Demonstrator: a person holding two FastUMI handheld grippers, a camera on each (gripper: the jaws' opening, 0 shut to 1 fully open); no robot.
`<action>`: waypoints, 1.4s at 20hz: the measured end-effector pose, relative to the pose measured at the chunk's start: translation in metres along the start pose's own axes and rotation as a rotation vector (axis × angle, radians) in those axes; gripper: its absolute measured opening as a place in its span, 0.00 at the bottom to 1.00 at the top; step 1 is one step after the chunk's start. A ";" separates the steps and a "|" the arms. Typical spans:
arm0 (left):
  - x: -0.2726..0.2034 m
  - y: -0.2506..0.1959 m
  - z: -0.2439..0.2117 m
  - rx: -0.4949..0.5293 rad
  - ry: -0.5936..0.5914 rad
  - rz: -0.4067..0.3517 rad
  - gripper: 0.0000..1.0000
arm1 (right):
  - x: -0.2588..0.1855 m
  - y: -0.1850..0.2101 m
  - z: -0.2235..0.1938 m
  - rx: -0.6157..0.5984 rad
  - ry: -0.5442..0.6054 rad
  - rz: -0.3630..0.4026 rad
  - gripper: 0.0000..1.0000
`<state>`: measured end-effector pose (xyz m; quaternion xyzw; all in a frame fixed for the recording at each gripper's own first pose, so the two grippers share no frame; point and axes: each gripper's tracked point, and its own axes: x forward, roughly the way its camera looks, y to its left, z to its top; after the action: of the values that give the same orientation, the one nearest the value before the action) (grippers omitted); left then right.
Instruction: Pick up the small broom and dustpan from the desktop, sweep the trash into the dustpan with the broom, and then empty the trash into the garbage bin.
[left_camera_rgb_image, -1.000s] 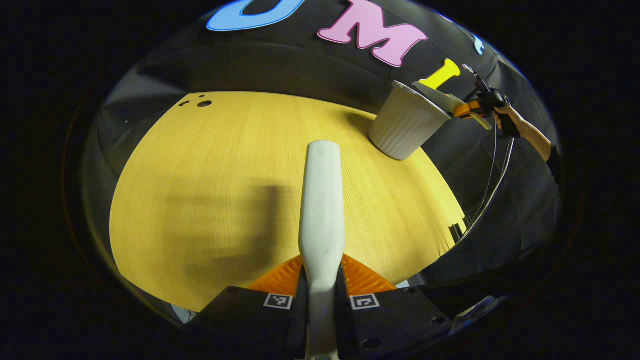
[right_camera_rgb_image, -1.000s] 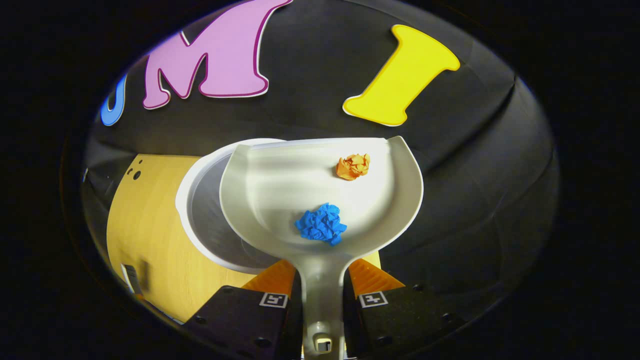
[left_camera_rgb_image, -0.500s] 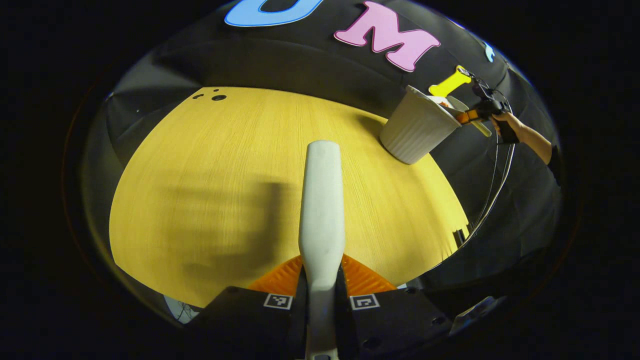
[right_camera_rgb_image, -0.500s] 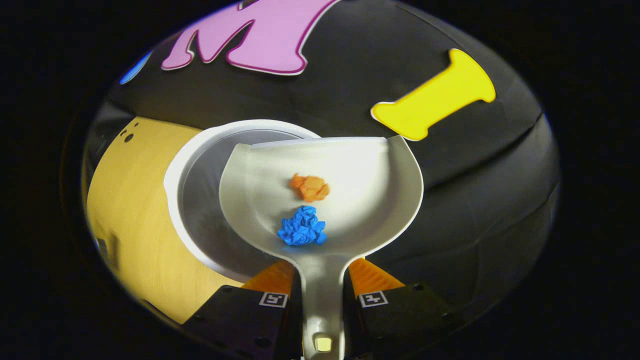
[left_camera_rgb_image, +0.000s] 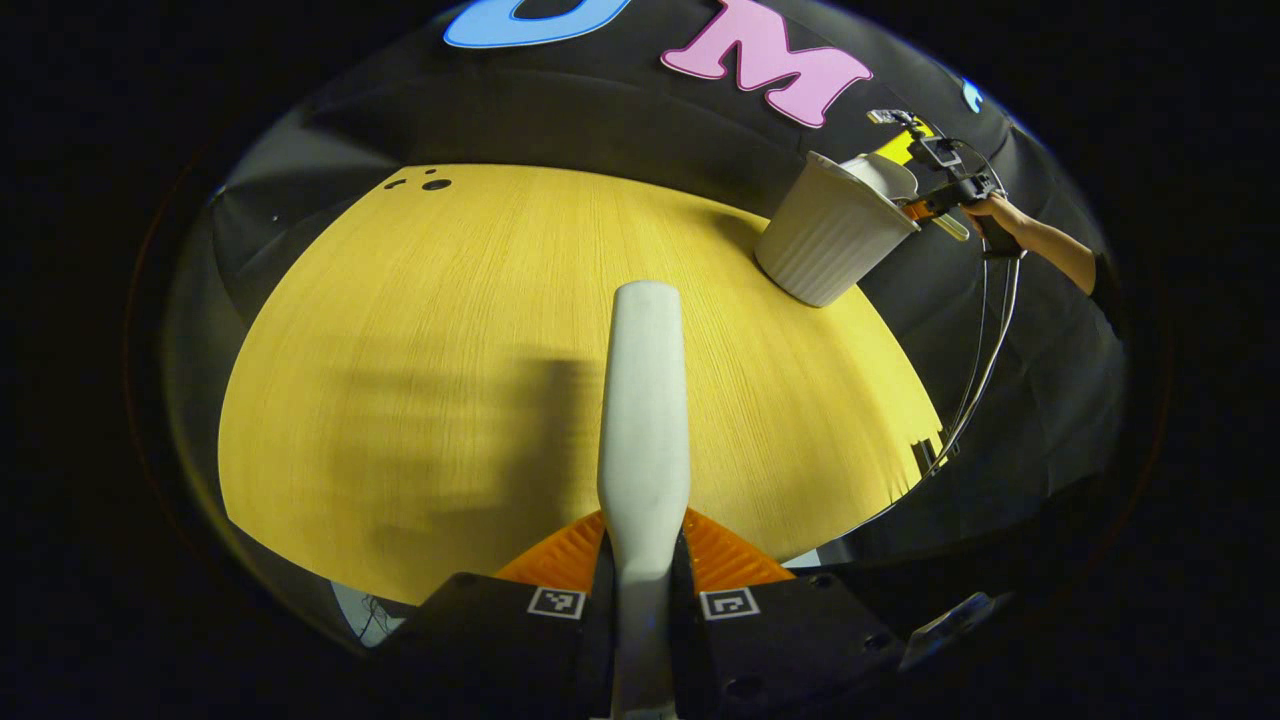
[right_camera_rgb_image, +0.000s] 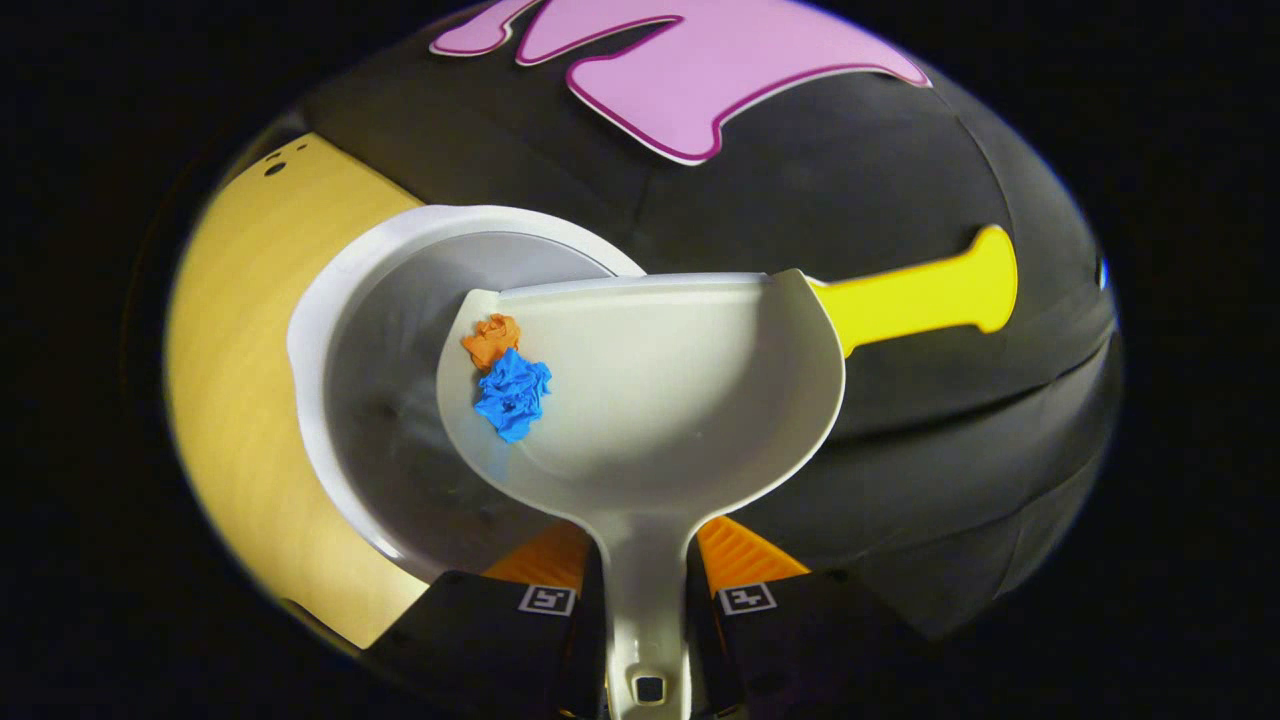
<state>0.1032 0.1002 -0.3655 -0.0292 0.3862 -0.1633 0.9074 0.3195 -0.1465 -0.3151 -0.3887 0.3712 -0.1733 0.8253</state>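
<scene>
Your right hand-held gripper (right_camera_rgb_image: 645, 600) clamps one dustpan (right_camera_rgb_image: 660, 400), tilted over one bin (right_camera_rgb_image: 330, 300); two paper wads, orange (right_camera_rgb_image: 491, 340) and blue (right_camera_rgb_image: 512, 393), apparently at pan's edge. Left hand-held gripper (left_camera_rgb_image: 645, 590) grips one broom handle (left_camera_rgb_image: 645, 400).

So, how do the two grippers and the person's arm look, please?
Each gripper, left and right, has a black body with two small square black-and-white markers and ribbed orange fingers. In the left gripper view, the far gripper carries a small camera on top, thin cables hang from it, and a dark sleeve covers the upper forearm.

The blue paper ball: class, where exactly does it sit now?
In the right gripper view, the blue paper ball lies inside the dustpan, against its left wall, touching the orange paper ball, above the garbage bin.
</scene>
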 end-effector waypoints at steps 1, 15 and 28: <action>-0.001 0.002 -0.002 0.004 0.002 0.003 0.27 | 0.000 -0.004 0.002 -0.057 -0.002 -0.038 0.37; -0.011 0.035 0.014 -0.054 -0.013 0.050 0.27 | -0.024 -0.033 0.025 -0.548 -0.037 -0.327 0.36; -0.012 0.045 0.000 -0.089 0.036 0.080 0.27 | -0.023 -0.031 0.021 -0.487 -0.033 -0.265 0.40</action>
<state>0.1079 0.1467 -0.3657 -0.0511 0.4103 -0.1100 0.9039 0.3199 -0.1430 -0.2714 -0.6237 0.3343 -0.1789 0.6836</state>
